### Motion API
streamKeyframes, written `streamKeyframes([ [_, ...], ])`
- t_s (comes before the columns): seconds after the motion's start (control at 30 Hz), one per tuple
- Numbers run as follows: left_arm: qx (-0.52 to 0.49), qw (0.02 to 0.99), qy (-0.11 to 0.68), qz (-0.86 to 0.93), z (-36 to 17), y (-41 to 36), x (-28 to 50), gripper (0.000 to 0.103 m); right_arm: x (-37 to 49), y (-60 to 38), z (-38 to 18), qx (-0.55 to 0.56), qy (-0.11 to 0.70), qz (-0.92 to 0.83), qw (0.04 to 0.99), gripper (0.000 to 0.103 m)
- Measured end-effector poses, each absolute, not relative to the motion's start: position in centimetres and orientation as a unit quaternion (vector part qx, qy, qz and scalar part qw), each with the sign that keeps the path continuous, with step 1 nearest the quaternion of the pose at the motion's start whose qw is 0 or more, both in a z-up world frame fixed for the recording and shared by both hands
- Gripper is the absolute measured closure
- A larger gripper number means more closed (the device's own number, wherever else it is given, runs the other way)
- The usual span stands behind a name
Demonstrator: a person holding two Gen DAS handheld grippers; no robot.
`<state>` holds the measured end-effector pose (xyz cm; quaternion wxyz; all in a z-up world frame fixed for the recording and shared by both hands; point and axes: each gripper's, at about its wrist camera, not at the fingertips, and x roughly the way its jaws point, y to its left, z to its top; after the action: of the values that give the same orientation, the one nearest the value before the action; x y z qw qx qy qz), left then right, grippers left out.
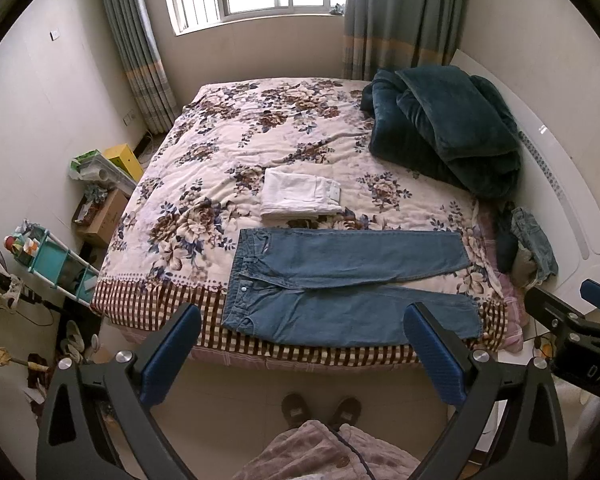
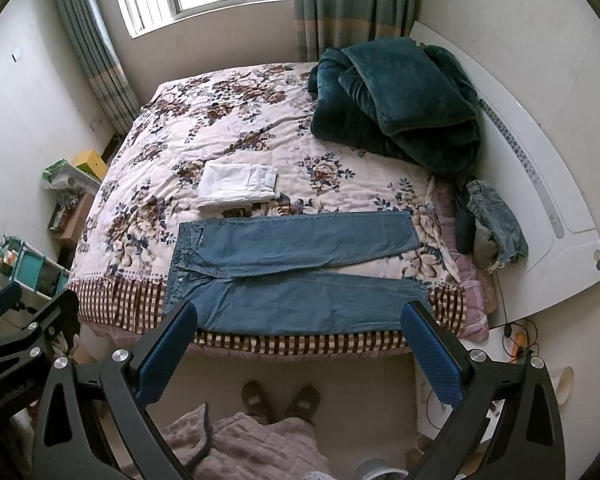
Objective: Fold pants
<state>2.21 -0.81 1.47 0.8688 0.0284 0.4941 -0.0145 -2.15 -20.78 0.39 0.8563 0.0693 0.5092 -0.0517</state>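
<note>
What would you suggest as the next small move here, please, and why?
Probably lower both grippers to the near leg of the blue jeans. They lie flat and unfolded along the bed's near edge, waistband on the left, while the left gripper and right gripper hang open and empty above the floor.

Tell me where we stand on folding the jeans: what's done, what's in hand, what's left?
Done: the blue jeans lie spread flat along the near bed edge, both legs out; white pants already sit folded behind them. In hand: nothing. The left gripper and right gripper are open above the jeans, not touching them. Left: every fold, likely starting leg over leg.
</note>
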Motion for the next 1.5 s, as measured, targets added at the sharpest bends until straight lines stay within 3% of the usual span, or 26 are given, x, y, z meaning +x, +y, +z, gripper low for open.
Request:
streamKeyframes([
  [1.2, 0.023, 0.869, 0.495, -0.015, 1.9, -1.1, 2.3, 0.0, -3.7, -20.6, 0.6, 0.071, 0.516, -0.04, 0.853, 0.0],
  [1.5, -0.013, 0.87, 0.493, 0.013, -1.9, -2.1, 4.0, 0.0, -1.8, -22.3, -1.8, 0.078, 0.514, -0.052, 0.853, 0.0],
])
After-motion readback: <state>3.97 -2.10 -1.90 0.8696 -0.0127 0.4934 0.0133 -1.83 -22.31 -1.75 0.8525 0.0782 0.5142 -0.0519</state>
